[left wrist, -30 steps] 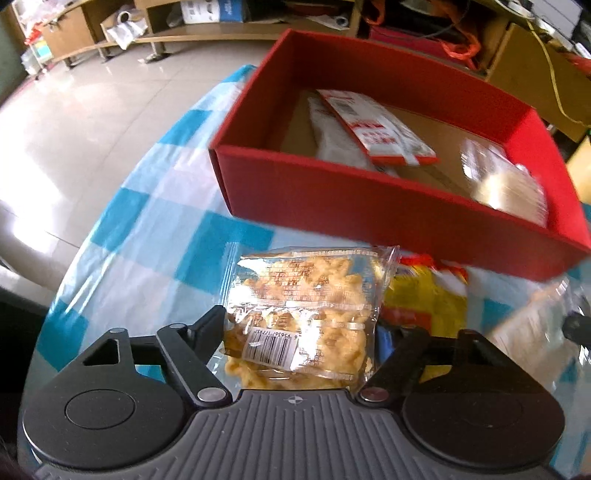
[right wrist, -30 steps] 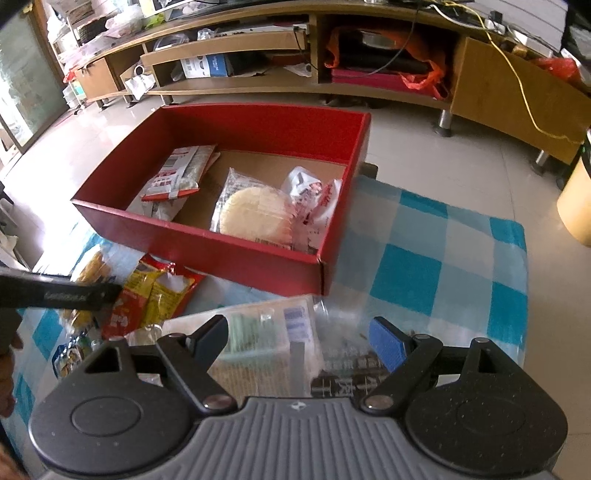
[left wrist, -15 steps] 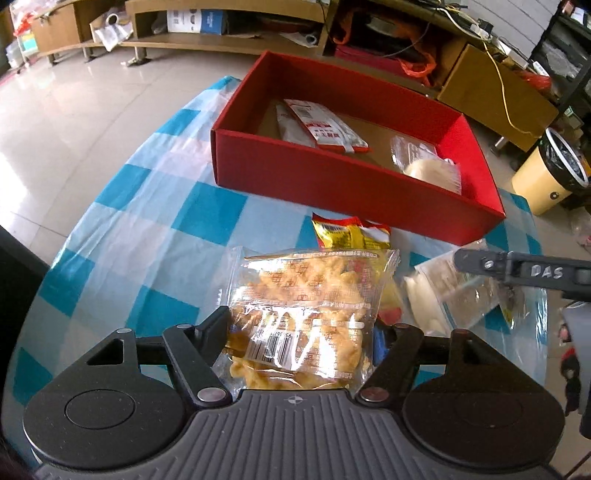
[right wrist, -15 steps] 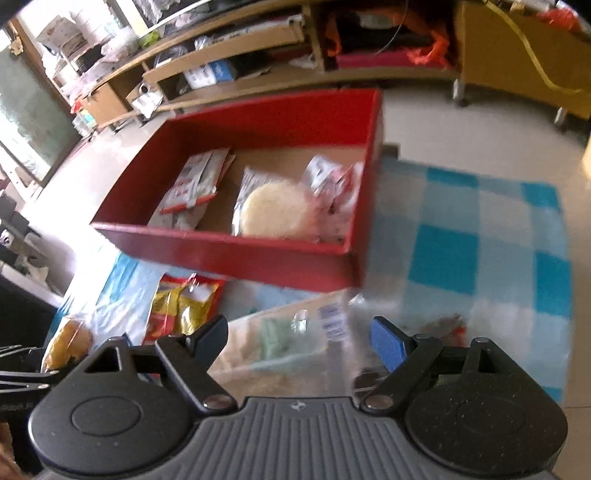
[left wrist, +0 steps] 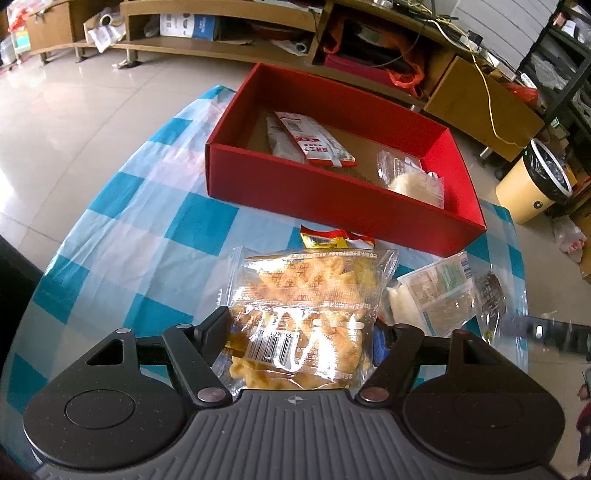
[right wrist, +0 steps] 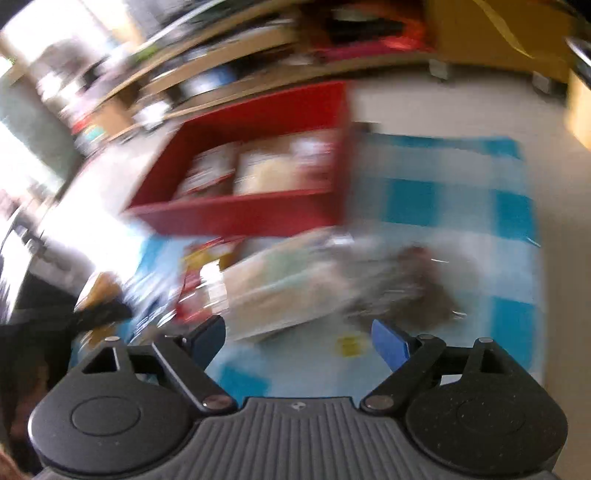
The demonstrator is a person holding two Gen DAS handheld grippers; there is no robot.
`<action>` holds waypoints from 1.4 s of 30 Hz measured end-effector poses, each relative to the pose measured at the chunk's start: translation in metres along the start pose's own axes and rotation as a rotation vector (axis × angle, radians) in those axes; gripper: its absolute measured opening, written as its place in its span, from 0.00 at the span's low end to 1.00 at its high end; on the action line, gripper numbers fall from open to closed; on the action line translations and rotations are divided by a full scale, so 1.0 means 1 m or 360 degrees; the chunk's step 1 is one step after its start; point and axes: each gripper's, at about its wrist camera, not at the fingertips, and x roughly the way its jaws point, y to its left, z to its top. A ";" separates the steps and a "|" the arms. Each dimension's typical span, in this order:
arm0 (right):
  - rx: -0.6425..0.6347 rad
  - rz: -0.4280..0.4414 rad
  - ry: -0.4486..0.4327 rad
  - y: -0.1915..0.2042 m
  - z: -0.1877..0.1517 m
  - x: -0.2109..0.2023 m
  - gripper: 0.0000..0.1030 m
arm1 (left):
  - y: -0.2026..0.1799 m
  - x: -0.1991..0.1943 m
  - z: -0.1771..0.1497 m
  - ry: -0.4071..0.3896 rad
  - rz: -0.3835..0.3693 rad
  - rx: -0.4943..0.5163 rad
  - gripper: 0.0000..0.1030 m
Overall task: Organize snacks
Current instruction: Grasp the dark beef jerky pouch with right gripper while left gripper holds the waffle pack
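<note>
My left gripper [left wrist: 301, 332] is shut on a clear bag of golden fried snacks [left wrist: 310, 310] and holds it above the checked tablecloth, in front of the red box [left wrist: 332, 199]. The box holds a red-and-white packet [left wrist: 314, 140] and a clear-wrapped pale cake [left wrist: 413, 177]. A yellow-red packet [left wrist: 332, 238] and a clear pack with a green label [left wrist: 436, 295] lie on the cloth. My right gripper [right wrist: 298, 338] is open and empty above the cloth, just short of the green-label pack [right wrist: 295, 291]; this view is blurred. The red box [right wrist: 243, 214] shows beyond.
The round table has a blue-and-white checked cloth [left wrist: 147, 229]. A dark-wrapped snack [left wrist: 489, 291] lies at the right. Low wooden shelves [left wrist: 221, 22] and a yellow bin [left wrist: 532, 184] stand on the floor beyond the table.
My left gripper has drawn back and risen with the snack bag, so the box looks farther. My right gripper has pulled back fast from the green-label pack, which stays on the cloth.
</note>
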 end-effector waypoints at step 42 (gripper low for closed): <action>0.1031 -0.0493 -0.0128 -0.046 0.022 0.052 1.00 | 0.002 0.017 0.010 0.0064 -0.0204 -0.0072 0.76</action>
